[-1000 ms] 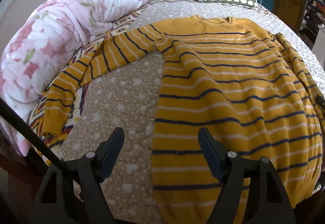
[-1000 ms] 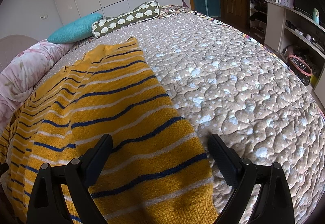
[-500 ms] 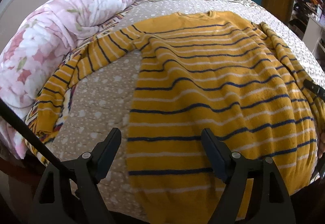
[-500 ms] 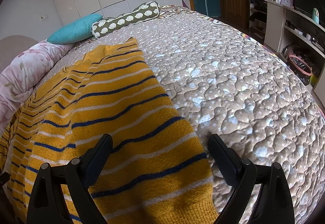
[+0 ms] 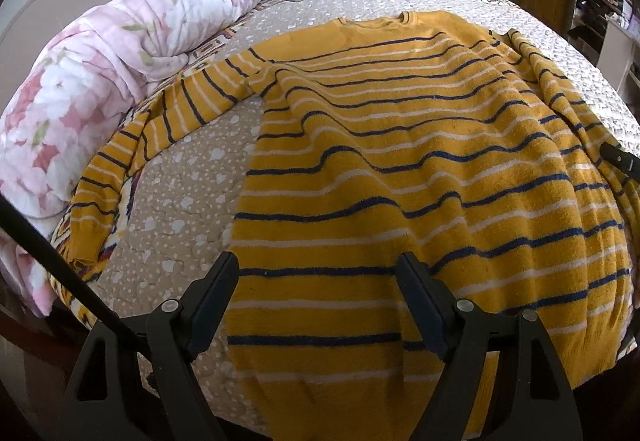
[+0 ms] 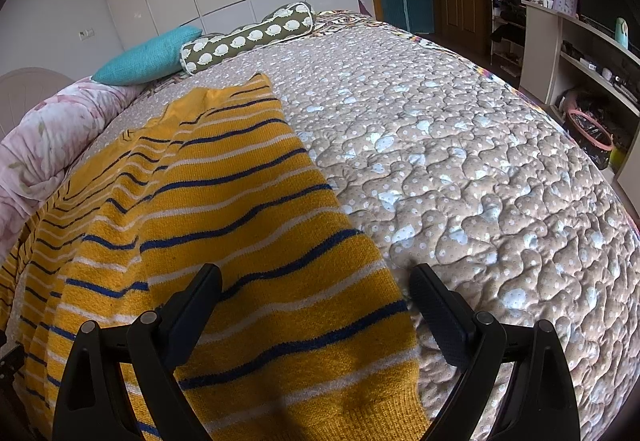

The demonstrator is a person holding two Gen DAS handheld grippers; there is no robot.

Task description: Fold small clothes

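My left gripper [image 5: 318, 305] is matte black plastic: two wedge-shaped fingers, each hinged on a silver screw head just behind its pad, with triangular cut-outs in the frame arms further back. A thin black rod runs diagonally past the outer side of my left finger. My right gripper [image 6: 316, 315] is built the same, and the inner face of its right pad [image 6: 434, 311] is finely stippled rubber.

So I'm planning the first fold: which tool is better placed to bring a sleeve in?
Right tool: it is open over a sweater sleeve. The left tool faces the hem.
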